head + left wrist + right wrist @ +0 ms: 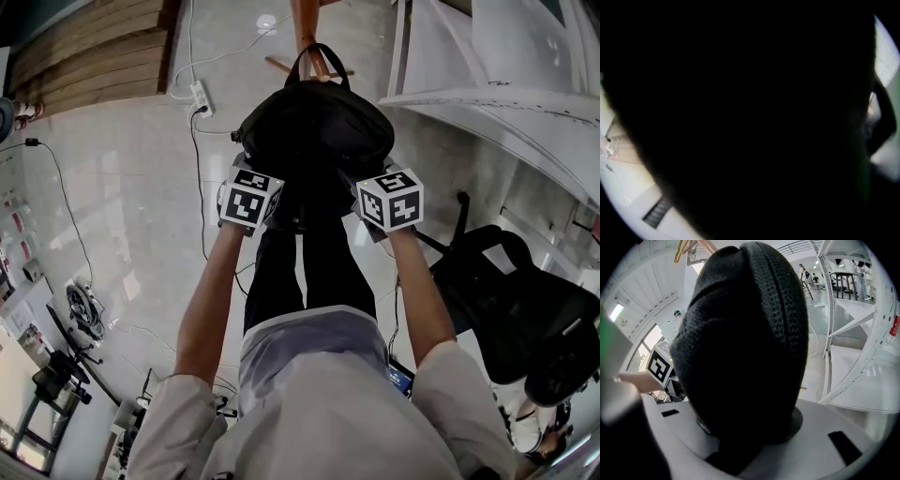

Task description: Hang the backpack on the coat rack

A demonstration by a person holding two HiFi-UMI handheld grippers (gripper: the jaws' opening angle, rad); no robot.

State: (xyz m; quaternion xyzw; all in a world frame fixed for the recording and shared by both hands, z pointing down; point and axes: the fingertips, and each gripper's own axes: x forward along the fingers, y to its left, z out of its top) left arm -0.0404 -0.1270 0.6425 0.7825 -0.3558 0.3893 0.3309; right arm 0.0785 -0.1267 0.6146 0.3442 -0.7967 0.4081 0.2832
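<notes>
Black backpack [314, 127]; white marker cubes [249, 200] with black square patterns; reddish-brown wooden coat rack [307, 28]; pale grey glossy floor [122, 206]; black chair [525, 309].

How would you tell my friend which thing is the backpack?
Find the brown wooden coat rack pole at the top of the head view. Just below it, the backpack sits between the left tool and right tool. Unlike the black chair nearby, it is rounded, with a loop handle on top.
</notes>
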